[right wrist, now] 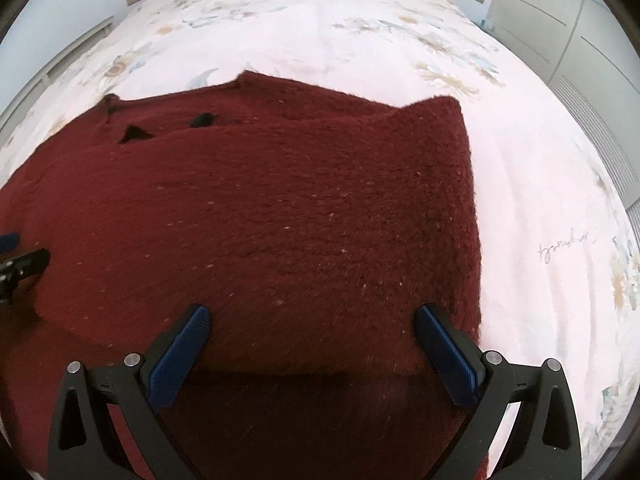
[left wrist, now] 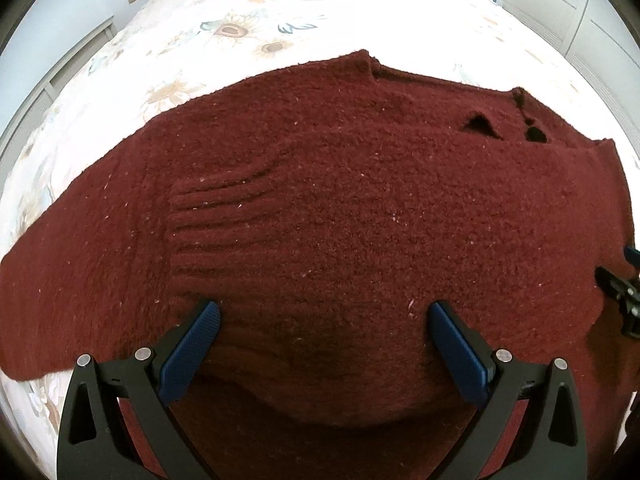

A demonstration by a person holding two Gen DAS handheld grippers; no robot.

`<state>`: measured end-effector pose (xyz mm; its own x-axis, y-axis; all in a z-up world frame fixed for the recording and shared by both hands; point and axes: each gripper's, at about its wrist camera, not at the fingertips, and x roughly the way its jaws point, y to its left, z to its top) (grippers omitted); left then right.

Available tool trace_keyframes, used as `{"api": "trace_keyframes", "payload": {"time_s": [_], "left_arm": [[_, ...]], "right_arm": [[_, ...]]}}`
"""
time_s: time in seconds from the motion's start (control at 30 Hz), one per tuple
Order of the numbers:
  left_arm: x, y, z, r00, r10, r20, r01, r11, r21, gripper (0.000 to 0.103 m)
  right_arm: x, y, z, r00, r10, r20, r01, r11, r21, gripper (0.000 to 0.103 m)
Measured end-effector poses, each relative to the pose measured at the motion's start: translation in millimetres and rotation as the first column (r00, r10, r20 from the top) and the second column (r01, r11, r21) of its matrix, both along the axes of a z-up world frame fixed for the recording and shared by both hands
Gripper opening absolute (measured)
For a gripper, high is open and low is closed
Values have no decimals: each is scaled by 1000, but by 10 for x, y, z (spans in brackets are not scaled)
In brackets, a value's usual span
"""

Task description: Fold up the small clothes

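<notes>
Sweater (left wrist: pixel 340 220) lies on floral bedsheet (right wrist: pixel 540 200) with illegible script; both fingers wide.

Dark red knitted sweater (left wrist: pixel 340 208) on white floral bedspread (left wrist: pixel 248 12); blue-padded black fingers (left wrist: pixel 192 344).

Each tool (left wrist: pixel 324 320) (right wrist: pixel 313 322) has black angular arms, silver pivot pins and seemingly textured blue pads (left wrist: pixel 188 354).

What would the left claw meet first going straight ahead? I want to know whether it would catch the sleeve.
Probably the maroon sweater itself: the open left claw points at its body, with the folded-over sleeve cuff left of that line. Depth is unclear.
</notes>
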<state>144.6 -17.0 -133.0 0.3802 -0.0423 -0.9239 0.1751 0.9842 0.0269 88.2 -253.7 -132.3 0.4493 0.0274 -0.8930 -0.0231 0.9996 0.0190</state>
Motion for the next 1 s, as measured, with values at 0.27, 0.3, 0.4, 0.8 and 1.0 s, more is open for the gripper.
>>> {"api": "trace_keyframes", "payload": {"time_s": [0.27,0.3,0.4,0.8,1.0], "left_arm": [[-189,242,507,999,23,35,-21,998,-66,102],[-227,288,594,998,29,60,-25,998,-62,102],[-323,444,839,993,55,102,-49,997,-65,102],[-697,1581,1018,945,317,77,-308,945,-106,102],[-846,2513,890,811,584,21,-581,810,-74,102]], "right_arm": [[-224,105,494,996,23,81,-20,999,-42,102],[-271,122,583,995,27,94,-23,999,-46,102],[-352,120,771,993,28,116,-23,999,-47,102],[-621,253,1099,990,37,135,-32,999,-33,102],[-719,249,1080,993,2,117,2,1000,-27,102]]}}
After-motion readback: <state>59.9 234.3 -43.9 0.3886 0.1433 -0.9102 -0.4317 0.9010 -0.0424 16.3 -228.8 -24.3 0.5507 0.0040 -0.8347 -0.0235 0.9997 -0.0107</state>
